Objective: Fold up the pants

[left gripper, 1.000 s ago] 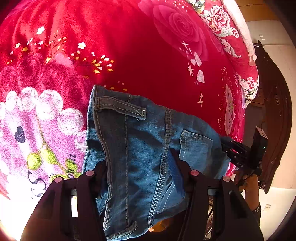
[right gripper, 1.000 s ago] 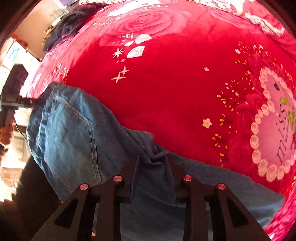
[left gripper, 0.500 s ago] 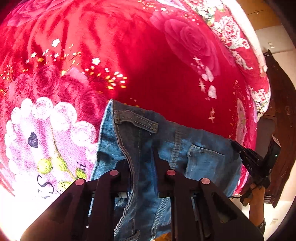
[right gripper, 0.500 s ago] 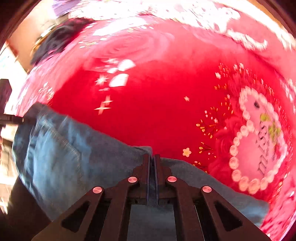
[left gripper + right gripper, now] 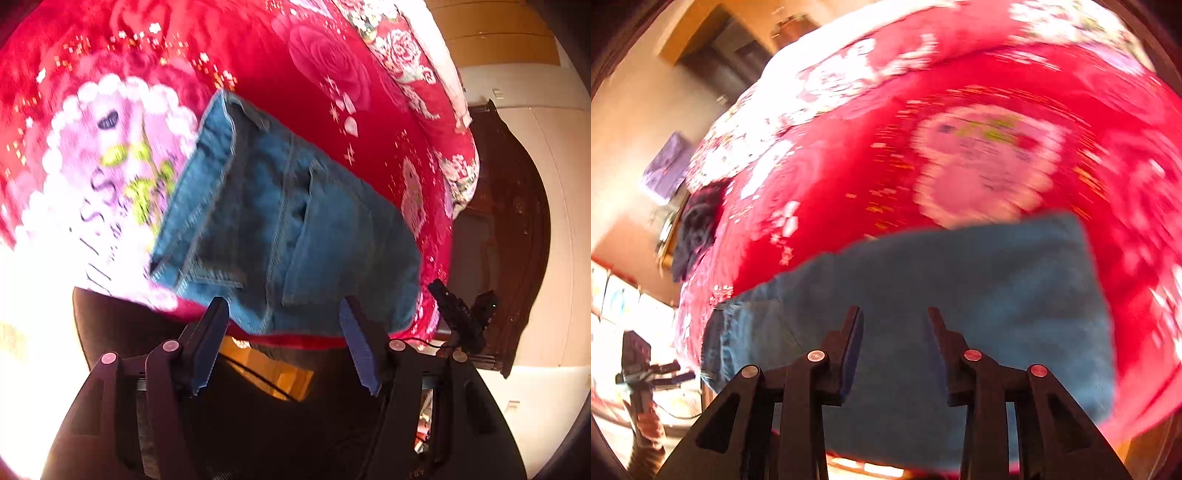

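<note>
Folded denim jeans [image 5: 295, 229] lying on the red floral blanket [image 5: 258, 62] near its edge, left view alone shows seams and back pocket, long axis slanting from upper left to lower right, right view blurred, left gripper [image 5: 284, 317] and right gripper [image 5: 892, 325] both spreading, nothing pinched.

Two hand-held grippers, each angled steeply downward. The left gripper [image 5: 282, 314] has its blue-padded fingers [image 5: 207, 347] spread wide and opening, with nothing pinched between them. The right gripper [image 5: 892, 314] has its jaws parted more narrowly, also opening and empty.
</note>
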The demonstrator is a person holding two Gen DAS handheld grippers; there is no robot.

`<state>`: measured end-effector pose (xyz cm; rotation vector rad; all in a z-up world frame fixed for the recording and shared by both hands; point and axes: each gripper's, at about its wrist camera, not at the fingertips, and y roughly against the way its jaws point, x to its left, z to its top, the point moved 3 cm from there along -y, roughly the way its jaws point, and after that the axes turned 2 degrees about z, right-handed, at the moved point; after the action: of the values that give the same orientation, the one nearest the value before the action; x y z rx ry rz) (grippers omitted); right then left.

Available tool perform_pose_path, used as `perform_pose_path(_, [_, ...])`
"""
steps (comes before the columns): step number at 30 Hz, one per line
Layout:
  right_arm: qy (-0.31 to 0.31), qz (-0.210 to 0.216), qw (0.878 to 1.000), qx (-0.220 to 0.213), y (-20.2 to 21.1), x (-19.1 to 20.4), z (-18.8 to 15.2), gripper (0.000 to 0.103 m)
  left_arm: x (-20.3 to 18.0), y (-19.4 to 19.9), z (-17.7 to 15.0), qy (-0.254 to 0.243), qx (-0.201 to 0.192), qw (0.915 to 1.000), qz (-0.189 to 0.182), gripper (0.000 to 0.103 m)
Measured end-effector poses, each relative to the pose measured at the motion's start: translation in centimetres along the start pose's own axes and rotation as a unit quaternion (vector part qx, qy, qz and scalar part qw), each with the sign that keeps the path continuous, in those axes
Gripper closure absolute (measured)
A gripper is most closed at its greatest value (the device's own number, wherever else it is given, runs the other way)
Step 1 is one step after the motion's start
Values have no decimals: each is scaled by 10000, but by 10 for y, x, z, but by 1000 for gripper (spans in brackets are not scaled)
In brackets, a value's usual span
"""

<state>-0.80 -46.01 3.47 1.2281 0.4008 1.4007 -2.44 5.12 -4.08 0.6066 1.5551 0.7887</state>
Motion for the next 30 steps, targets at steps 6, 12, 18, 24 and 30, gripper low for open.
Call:
perform_pose_path(6, [-1507, -829, 9850, -158, 50, -106, -68, 59, 11, -49, -5, 283, 440, 9985, 164, 42])
perform_pose_path(12, [-2313, -314, 9718, -335, 35, -139, -98, 59, 1, -56, 6, 233, 405, 9979, 453, 43])
perform_pose_path(18, [-2370, 196, 9697, -560, 10, -138, -90, 98, -7, -50, 11, 90, 168, 9953, 954, 88])
perform_pose_path(24, [-2086, 136, 9755, -687, 38, -128, -102, 98, 5, -55, 11, -99, 43, 9884, 1516, 89])
perform_pose_path(30, [-2363, -163, 9710, -331, 4, -148, -122, 92, 34, -64, 11, 287, 379, 9889, 1409, 86])
